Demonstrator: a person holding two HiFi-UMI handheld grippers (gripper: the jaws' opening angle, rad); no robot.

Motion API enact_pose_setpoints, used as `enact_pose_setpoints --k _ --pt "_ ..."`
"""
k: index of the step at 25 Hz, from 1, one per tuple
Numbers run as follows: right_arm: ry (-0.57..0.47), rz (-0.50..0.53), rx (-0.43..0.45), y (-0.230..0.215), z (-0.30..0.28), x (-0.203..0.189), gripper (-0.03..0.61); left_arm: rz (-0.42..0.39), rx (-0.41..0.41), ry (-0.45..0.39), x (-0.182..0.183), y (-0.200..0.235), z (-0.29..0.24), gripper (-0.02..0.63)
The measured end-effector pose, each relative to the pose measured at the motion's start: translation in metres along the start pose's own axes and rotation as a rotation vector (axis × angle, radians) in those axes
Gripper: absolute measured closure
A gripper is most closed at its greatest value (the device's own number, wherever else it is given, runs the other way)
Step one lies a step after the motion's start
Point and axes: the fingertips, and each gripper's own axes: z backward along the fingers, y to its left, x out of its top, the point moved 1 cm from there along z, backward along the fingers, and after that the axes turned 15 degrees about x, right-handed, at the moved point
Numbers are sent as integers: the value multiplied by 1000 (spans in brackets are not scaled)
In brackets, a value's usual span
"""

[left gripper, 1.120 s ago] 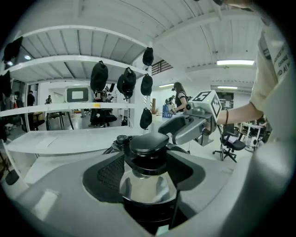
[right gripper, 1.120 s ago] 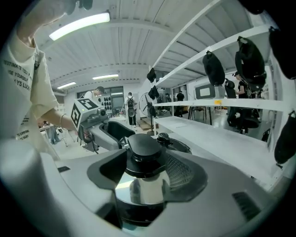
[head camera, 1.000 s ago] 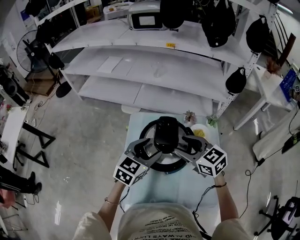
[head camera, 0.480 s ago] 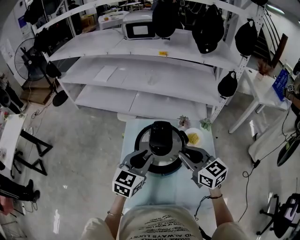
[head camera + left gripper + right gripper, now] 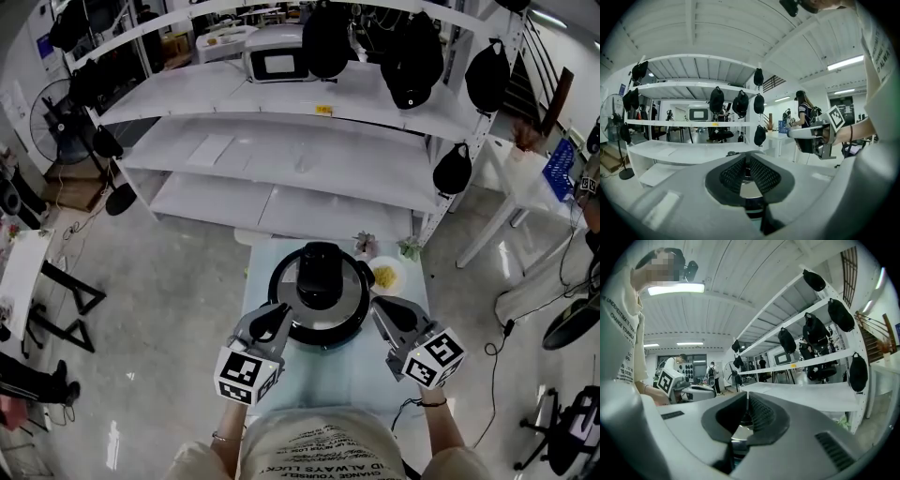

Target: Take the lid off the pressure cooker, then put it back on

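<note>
The pressure cooker [image 5: 319,292] stands on a small pale blue table [image 5: 319,380], with its lid and black handle [image 5: 320,270] on top. My left gripper [image 5: 277,314] hovers at the cooker's near left rim and my right gripper [image 5: 382,307] at its near right, neither touching it. The jaws of both have just been closing, with nothing between them. In the left gripper view the left gripper's [image 5: 748,169] pads meet on empty air. The right gripper view shows the right gripper [image 5: 746,412] the same way.
A small plate of yellow food [image 5: 386,276] and a little plant [image 5: 365,244] sit behind the cooker at the right. White shelving [image 5: 281,150] with hanging black caps stands beyond the table. A white side table [image 5: 539,164] stands at the right.
Both grippers have drawn back from the cooker's sides toward the person and risen. Their jaws went from spread to shut. The lid stays on the cooker.
</note>
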Motion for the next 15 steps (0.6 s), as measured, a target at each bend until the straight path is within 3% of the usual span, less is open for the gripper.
enact_pose_setpoints --k 7,15 --pt "-81 35 -78 -1 17 15 571 32 45 -57 14 10 16 581" --pt "-171 6 -114 4 32 24 572 59 105 -72 11 19 29 586"
